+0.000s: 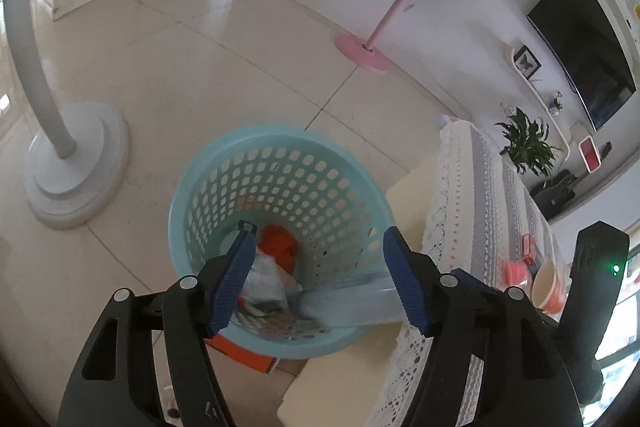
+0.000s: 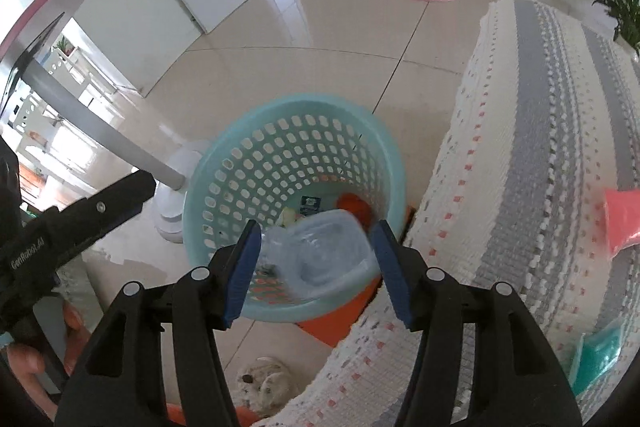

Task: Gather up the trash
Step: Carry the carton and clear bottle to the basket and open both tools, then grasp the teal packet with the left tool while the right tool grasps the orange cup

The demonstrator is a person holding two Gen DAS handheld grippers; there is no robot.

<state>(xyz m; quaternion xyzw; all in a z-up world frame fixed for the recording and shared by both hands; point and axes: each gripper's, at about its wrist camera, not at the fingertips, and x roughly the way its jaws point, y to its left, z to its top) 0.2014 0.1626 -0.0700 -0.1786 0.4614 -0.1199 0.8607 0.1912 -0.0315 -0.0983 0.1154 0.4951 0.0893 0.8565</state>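
Observation:
A light blue perforated basket (image 1: 280,163) stands on the tiled floor beside the table; it also shows in the right wrist view (image 2: 296,131). Inside lie an orange wrapper (image 1: 278,241), white paper scraps and printed litter. A clear plastic container (image 2: 324,251) is blurred over the basket's mouth, between the fingers of my right gripper (image 2: 316,255); its edge also shows in the left wrist view (image 1: 352,301). Both grippers are open. My left gripper (image 1: 320,259) hovers over the basket, empty.
A table with a white and grey crochet cloth (image 2: 540,155) stands right of the basket, with a pink cup (image 1: 516,273) and a bowl (image 1: 548,285) on it. A white fan base (image 1: 76,163) and a pink stand (image 1: 362,51) are on the floor. An orange box (image 2: 336,319) lies under the basket.

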